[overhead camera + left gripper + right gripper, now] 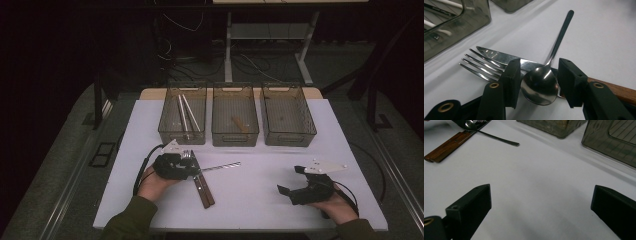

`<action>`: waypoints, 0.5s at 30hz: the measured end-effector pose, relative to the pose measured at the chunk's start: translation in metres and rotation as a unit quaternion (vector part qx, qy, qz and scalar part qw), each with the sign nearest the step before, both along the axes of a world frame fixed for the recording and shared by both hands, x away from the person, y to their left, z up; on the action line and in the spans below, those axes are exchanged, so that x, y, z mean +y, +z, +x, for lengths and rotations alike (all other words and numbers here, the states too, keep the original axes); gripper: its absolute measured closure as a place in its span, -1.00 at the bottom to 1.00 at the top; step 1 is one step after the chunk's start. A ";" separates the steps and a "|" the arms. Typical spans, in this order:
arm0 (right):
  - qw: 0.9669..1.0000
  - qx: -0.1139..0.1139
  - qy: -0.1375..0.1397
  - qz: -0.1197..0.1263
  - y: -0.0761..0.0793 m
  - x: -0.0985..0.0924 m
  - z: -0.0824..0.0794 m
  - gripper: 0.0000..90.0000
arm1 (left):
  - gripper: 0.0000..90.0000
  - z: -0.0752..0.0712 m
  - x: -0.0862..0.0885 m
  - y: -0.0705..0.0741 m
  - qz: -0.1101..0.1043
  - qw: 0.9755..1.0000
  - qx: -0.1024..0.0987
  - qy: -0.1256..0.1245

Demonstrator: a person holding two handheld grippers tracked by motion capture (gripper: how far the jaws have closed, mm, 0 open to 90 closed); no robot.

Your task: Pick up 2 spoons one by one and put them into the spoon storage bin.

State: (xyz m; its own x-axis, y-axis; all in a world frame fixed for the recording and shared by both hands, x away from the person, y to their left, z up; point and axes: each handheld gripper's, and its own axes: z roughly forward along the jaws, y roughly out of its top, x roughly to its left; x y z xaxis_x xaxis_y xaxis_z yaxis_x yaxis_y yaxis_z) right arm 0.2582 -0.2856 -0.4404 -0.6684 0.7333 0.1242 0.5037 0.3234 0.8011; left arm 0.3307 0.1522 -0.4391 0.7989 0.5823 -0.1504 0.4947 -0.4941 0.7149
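Observation:
A steel spoon (539,86) lies on the white table (260,190), its bowl across a knife blade (496,55) and beside the tines of a fork (479,66). The knife and fork have wooden handles (204,190) that point toward the person. My left gripper (539,80) has both pads against the sides of the spoon bowl and is shut on it. In the high view the left gripper (192,167) sits left of centre, with the spoon handle (222,166) sticking out to the right. My right gripper (290,180) rests at the front right, its jaws (541,202) wide open over bare table.
Three clear bins stand in a row at the back. The left bin (182,136) holds two pale sticks, the middle bin (235,137) a small wooden piece, and the right bin (290,137) looks bare. A cable loops left of the left hand.

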 end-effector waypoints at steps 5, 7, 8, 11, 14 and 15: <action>1.000 0.000 0.000 -0.003 0.000 0.000 0.000 -0.93 | 0.16 -0.001 -0.002 -0.002 0.012 1.000 0.005 -0.009; 1.000 0.000 0.000 -0.005 0.000 0.000 0.000 -0.93 | 0.15 -0.002 -0.002 -0.003 0.005 1.000 0.009 -0.005; 1.000 0.000 0.001 -0.006 0.000 0.000 0.000 -0.93 | 0.15 -0.003 -0.002 -0.003 0.009 1.000 0.010 -0.007; 1.000 0.001 0.000 -0.007 0.000 0.000 0.000 -0.93 | 0.15 -0.003 -0.002 -0.003 0.008 1.000 0.009 -0.007; 1.000 0.001 0.001 -0.008 -0.001 0.000 0.000 -0.93 | 0.15 -0.003 -0.001 -0.003 0.012 1.000 0.007 -0.009; 1.000 0.001 0.001 -0.008 -0.001 0.000 0.000 -0.93 | 0.15 -0.004 -0.001 -0.003 0.013 1.000 0.007 -0.009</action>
State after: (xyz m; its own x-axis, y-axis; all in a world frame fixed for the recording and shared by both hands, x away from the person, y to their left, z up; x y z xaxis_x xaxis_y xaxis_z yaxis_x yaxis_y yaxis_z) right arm 0.2580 -0.2853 -0.4410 -0.6690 0.7346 0.1128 0.5045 0.3374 0.7948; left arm 0.3269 0.1508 -0.4420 0.8078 0.5712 -0.1457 0.4946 -0.5222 0.6948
